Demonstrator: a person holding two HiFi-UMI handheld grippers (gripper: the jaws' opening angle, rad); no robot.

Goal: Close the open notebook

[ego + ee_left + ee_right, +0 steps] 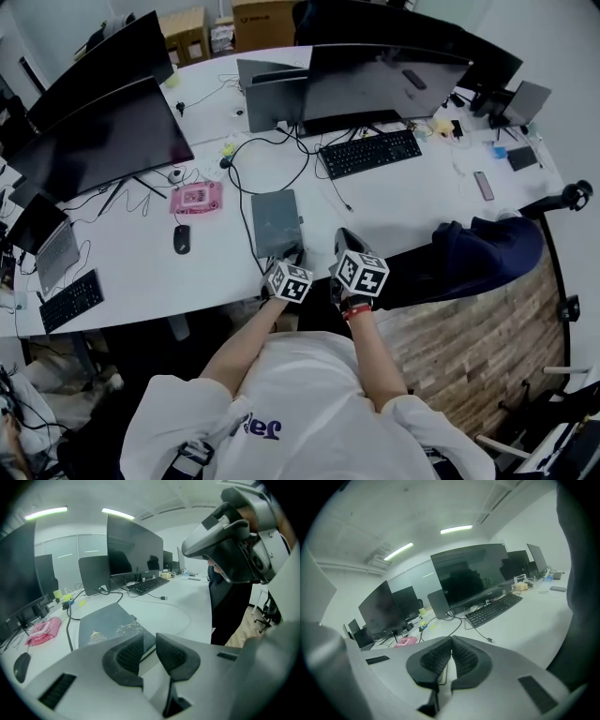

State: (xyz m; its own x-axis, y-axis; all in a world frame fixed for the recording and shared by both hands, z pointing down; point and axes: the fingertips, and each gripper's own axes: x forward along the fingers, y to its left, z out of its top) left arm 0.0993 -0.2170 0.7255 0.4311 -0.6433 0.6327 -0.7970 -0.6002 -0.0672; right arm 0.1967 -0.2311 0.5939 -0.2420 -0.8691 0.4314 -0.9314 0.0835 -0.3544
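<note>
**Shirt & forearms low in frame, claws at notebook's near end**

White shirt (309,412) fills the bottom centre of the head view, w/ both forearms reaching up-frame to the tabletop (394,202).

Left claw (286,257) sits at the near end of the notebook (277,223). Can't tell if they touch. In the left gripper view the left claw (149,641) has its pads a narrow gap apart w/ nothing gripped. The notebook (110,623) shows just beyond, its near corner visible through the gap.

Notebook is grey, lies flat & closed at mid-frame of the head view, cover up, w/ pale decoration on the cover in the left gripper view.

Right claw (345,240) is just right of the notebook, beside the left one. In the right gripper view the right claw (451,644) has its pad tips together & holds nothing.

Other bits, head view:
- black keyboard (371,153), upper right of the notebook
- black mouse (182,239), left of it
- pink pouch (196,198), above the mouse
- dark monitors (103,141) across the upper frame
- black cable (246,202) running along the notebook's left side
- dark garment (487,248) at right, at the tabletop edge
</note>
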